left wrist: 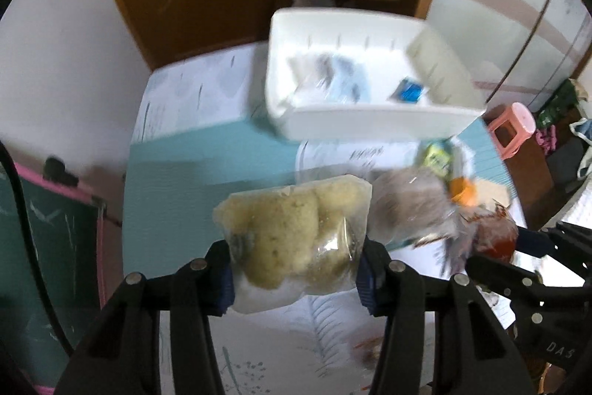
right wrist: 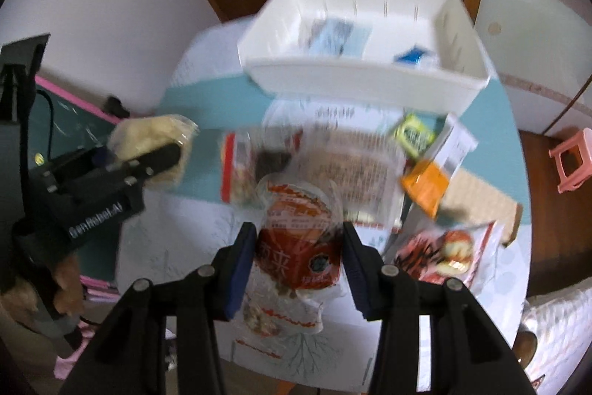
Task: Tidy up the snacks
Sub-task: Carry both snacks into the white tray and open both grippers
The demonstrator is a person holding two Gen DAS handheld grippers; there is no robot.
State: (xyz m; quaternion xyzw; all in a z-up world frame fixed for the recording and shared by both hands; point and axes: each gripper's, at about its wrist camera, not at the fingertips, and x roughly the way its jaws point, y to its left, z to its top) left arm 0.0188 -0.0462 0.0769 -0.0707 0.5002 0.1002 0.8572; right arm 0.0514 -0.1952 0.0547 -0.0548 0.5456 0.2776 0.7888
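Left gripper (left wrist: pixel 296 269) is pinching a clear bag of yellowish puffs (left wrist: pixel 292 236); right gripper (right wrist: pixel 299 269) pinches a red snack pack (right wrist: pixel 299 247). White bin (right wrist: pixel 355 82) sits at the table's (right wrist: pixel 192 239) far edge, more packets piled mid-table.

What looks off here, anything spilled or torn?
No spill or tear visible, though blur hides detail. The white bin sits skewed to the table edges, and the loose snacks overlap in a heap. Left gripper and right gripper each clamp a packet.

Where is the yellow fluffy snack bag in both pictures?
Left wrist view: the yellow snack bag sits bottom centre, clamped in the left gripper.
Right wrist view: the same bag shows at far left, middle height.
Shared landmark: the white basket beyond it.
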